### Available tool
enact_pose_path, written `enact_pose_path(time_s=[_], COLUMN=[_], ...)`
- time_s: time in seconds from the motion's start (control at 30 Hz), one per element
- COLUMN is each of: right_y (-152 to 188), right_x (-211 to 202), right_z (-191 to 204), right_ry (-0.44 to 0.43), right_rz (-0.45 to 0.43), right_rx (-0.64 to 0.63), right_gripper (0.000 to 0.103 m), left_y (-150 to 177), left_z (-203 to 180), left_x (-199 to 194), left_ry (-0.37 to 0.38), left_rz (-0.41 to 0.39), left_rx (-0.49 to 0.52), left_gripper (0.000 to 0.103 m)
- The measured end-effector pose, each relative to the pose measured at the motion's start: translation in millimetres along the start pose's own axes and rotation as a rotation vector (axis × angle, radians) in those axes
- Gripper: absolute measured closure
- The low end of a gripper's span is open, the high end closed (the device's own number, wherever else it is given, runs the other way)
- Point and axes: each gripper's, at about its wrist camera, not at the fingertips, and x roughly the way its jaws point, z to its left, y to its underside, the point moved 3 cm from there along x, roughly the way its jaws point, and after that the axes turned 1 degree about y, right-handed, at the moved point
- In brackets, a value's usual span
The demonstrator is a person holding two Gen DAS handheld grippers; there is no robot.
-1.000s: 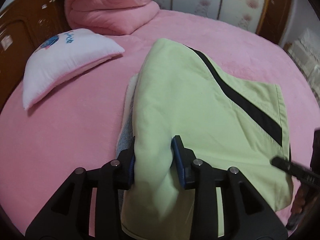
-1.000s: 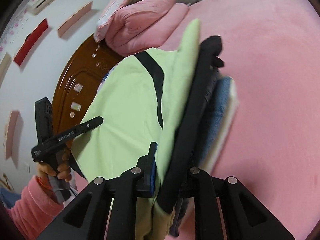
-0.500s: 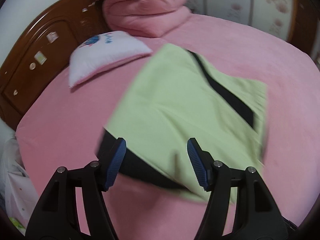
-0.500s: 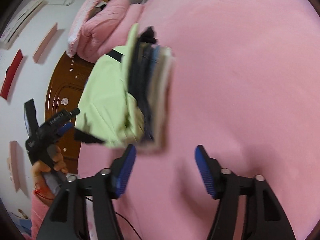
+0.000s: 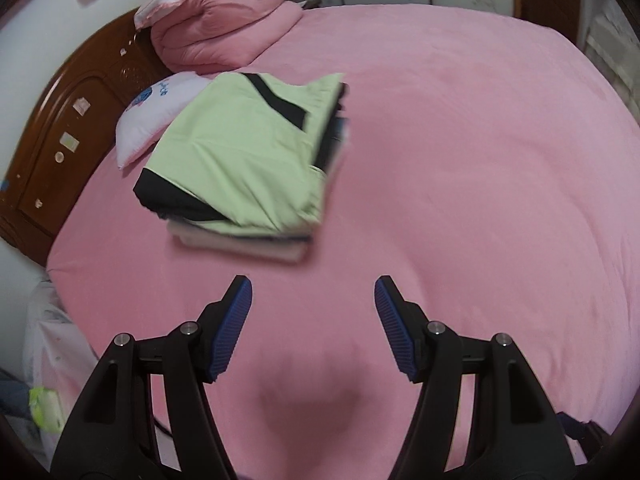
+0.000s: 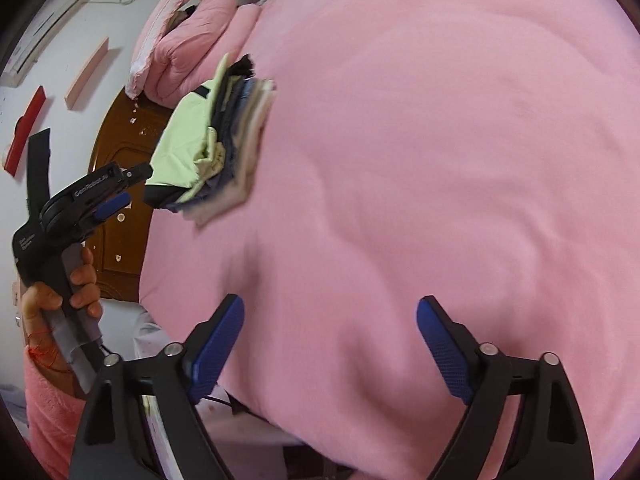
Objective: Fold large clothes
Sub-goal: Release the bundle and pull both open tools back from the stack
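Observation:
A folded light-green garment with black trim [image 5: 244,152] lies on top of a stack of folded clothes [image 5: 256,244] on the pink bed [image 5: 460,200]. The stack also shows in the right wrist view [image 6: 232,140], seen edge-on. My left gripper [image 5: 313,292] is open and empty, pulled back from the stack over the bed. My right gripper [image 6: 330,308] is open and empty over the bed's near edge. The left gripper also shows in the right wrist view [image 6: 116,192], held in a hand at the left.
A white pillow [image 5: 156,116] lies behind the stack, and a folded pink quilt [image 5: 224,32] sits at the head of the bed. A brown wooden headboard [image 5: 60,140] runs along the left. A plastic bag [image 5: 44,344] hangs off the bed's left edge.
Both grippers let go of the green garment, opened and pulled back. The garment now rests folded on the stack, farther from both cameras.

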Motion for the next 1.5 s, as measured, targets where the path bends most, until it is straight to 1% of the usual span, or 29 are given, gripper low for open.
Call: enact_pose_path(time_s=[0.1,0.17,0.27,0.37,0.4,0.43,0.47,0.5,0.63,0.7,0.73,0.8,0.83,0.9,0.97,1.03,1.1,1.13,1.23,1.33,1.4,1.5], right_y=[27,45,66,85,92,97,102,107,132,138,145,154,159,165,170,170,161,155,140,137,137,136], right_x=[-54,-93,-143,-194,-211,-226,-238,-251,-305,-317,-327,-339,-344,-359,-368,-373,-377,-379,-389,-396,-400,-401], right_z=[-37,-64,-96,-127,-136,-142,-144,-147,-151,-148,-147,-147,-144,-136,-123,-108,-89,-79,-49,-20,-2,12], right_ry=[0.012,0.035,0.084,0.155,0.182,0.207,0.226,0.241,0.314,0.357,0.403,0.469,0.493,0.499,0.485,0.487,0.497,0.497,0.477,0.480,0.495,0.506], right_rz=[-0.010,-0.009,-0.013,-0.020,-0.026,-0.032,-0.039,-0.047,-0.084,-0.082,-0.063,-0.032,-0.034,-0.067,-0.099,-0.126,-0.148,-0.160,-0.189,-0.220,-0.256,-0.291], right_rx=[0.008,0.009,0.013,0.019,0.021,0.018,0.014,0.008,0.007,0.011,0.006,-0.007,-0.012,-0.019,-0.027,-0.049,-0.086,-0.103,-0.146,-0.200,-0.248,-0.263], right_gripper=[0.003,0.002,0.001,0.001,0.001,0.001,0.000,0.000,0.000,0.000,0.000,0.000,0.000,0.000,0.000,0.000,0.000,0.000,0.000,0.000,0.000,0.000], left_y=[24,38,58,77,87,92,104,115,162,185,196,208,214,220,219,211,198,193,171,161,158,158], left_z=[-45,-69,-113,-152,-167,-175,-188,-197,-222,-233,-239,-245,-251,-258,-252,-238,-225,-220,-189,-168,-158,-149], left_x=[-42,-68,-107,-140,-154,-161,-172,-181,-213,-225,-233,-246,-255,-271,-281,-285,-295,-300,-311,-325,-329,-328], left_ry=[-0.005,-0.002,0.051,0.125,0.169,0.200,0.250,0.272,0.280,0.331,0.359,0.367,0.357,0.345,0.330,0.336,0.345,0.343,0.327,0.317,0.309,0.307], left_rz=[-0.009,-0.015,0.003,0.066,0.103,0.124,0.172,0.201,0.242,0.279,0.278,0.239,0.208,0.161,0.142,0.129,0.106,0.087,0.022,-0.032,-0.056,-0.045], left_rx=[0.039,0.052,0.059,0.049,0.043,0.045,0.050,0.056,0.061,0.049,0.036,0.026,0.047,0.102,0.108,0.094,0.110,0.114,0.081,0.063,0.047,0.027], left_gripper=[0.042,0.042,0.041,0.041,0.041,0.041,0.041,0.041,0.041,0.041,0.041,0.041,0.041,0.041,0.041,0.041,0.040,0.037,0.032,0.027,0.026,0.026])
